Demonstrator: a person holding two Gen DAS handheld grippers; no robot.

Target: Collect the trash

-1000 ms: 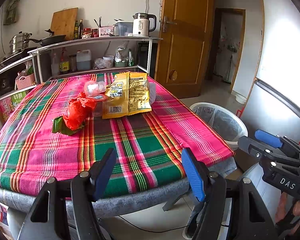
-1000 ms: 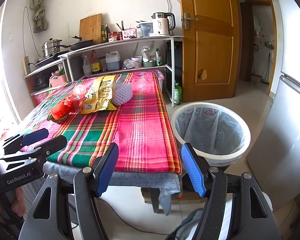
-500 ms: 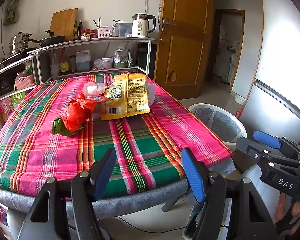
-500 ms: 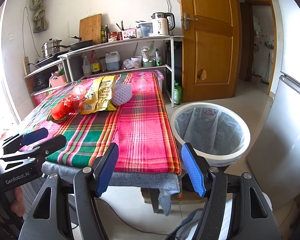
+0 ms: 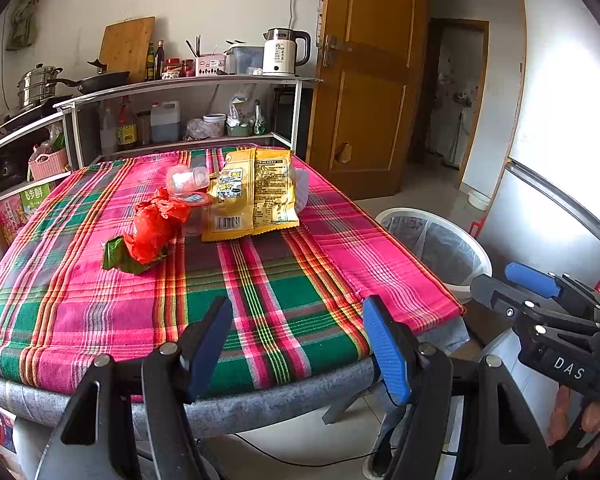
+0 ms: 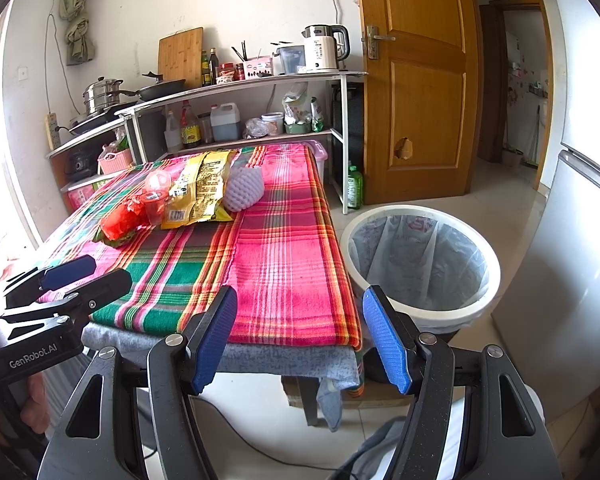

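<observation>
Both the left gripper (image 5: 296, 344) and the right gripper (image 6: 298, 338) are held off the near edge of the plaid-covered table (image 5: 300, 292), jaws spread wide and empty. The trash is clustered at the table's far middle: a yellow snack bag (image 5: 252, 196), a red plastic bag (image 5: 154, 226), a white foam net (image 6: 243, 189). A lined bin (image 6: 420, 264) is seen right of the table.

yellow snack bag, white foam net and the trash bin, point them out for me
yellow snack bag (image 5: 256, 196), left wrist view, middle of its printed back.
white foam net (image 6: 244, 189), right wrist view, centre of its mesh surface.
trash bin (image 6: 444, 313), right wrist view, near white rim.
</observation>
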